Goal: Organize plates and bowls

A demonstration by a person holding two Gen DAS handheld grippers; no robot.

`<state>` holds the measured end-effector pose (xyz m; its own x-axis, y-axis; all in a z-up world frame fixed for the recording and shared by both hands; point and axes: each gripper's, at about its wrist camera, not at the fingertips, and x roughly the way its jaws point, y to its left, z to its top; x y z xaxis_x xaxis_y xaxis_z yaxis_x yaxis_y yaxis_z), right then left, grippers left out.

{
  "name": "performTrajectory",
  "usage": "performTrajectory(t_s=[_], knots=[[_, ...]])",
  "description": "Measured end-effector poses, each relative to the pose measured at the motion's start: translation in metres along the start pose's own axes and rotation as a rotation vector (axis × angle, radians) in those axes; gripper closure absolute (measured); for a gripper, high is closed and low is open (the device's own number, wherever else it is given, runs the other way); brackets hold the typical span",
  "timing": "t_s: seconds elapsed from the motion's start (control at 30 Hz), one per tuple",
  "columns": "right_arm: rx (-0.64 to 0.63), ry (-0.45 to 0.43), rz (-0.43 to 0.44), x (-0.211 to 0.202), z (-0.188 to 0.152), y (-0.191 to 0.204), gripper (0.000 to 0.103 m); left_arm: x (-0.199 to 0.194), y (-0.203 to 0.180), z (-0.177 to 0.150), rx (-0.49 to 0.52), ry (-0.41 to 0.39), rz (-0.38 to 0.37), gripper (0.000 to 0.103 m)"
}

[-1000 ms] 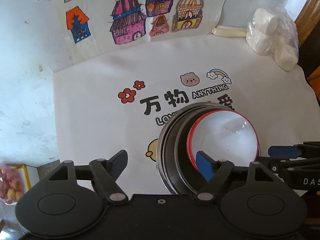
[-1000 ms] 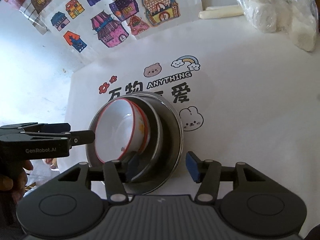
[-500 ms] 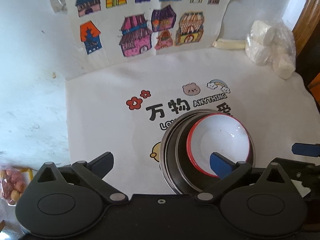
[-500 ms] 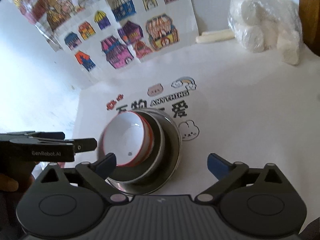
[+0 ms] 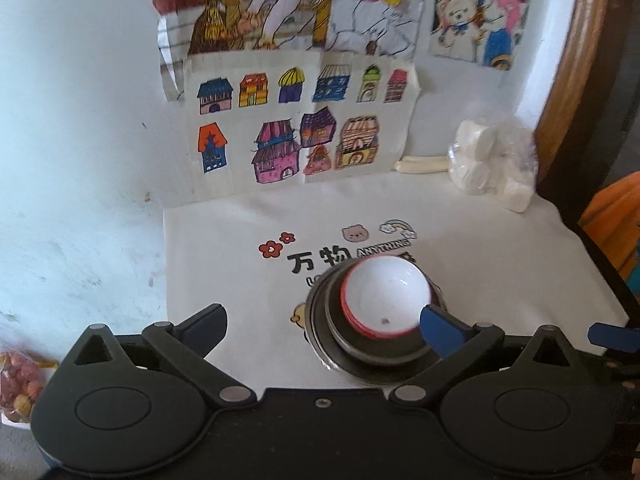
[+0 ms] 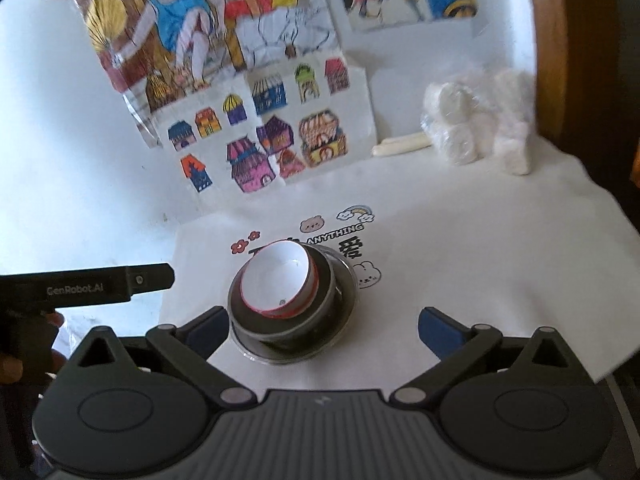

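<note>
At six o'clock of the cloth (image 5: 460, 216), both grippers have backed off, left gripper (image 5: 322, 322) and right gripper (image 6: 323, 326) released; the bowl (image 5: 386, 300) sits nested in the pans (image 6: 340, 312), stacking seemingly finished.

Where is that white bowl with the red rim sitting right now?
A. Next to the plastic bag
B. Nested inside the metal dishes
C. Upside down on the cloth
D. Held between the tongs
B: the white bowl sits upright inside the stacked metal dishes, and no tongs touch it.

Bare cloth (image 6: 480, 264) rings the nested bowls (image 6: 288, 300) — plastic bag (image 6: 476, 128) blocks the far corner.
</note>
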<state>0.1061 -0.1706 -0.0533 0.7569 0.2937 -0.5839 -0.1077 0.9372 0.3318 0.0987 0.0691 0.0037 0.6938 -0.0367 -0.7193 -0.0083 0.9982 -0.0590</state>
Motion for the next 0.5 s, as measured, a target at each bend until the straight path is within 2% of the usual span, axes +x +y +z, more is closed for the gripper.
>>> performTrajectory(t_s=[0.27,0.5], knots=[[0.036,-0.099,-0.046,-0.06,-0.033,0.022,0.0,-0.053,0.001,-0.033,0.04,-0.026,-0.017,0.001],[0.037,-0.132,-0.064,-0.082,-0.052,0.042,0.0,-0.08,0.01,-0.055,0.07,-0.05,-0.028,0.001]])
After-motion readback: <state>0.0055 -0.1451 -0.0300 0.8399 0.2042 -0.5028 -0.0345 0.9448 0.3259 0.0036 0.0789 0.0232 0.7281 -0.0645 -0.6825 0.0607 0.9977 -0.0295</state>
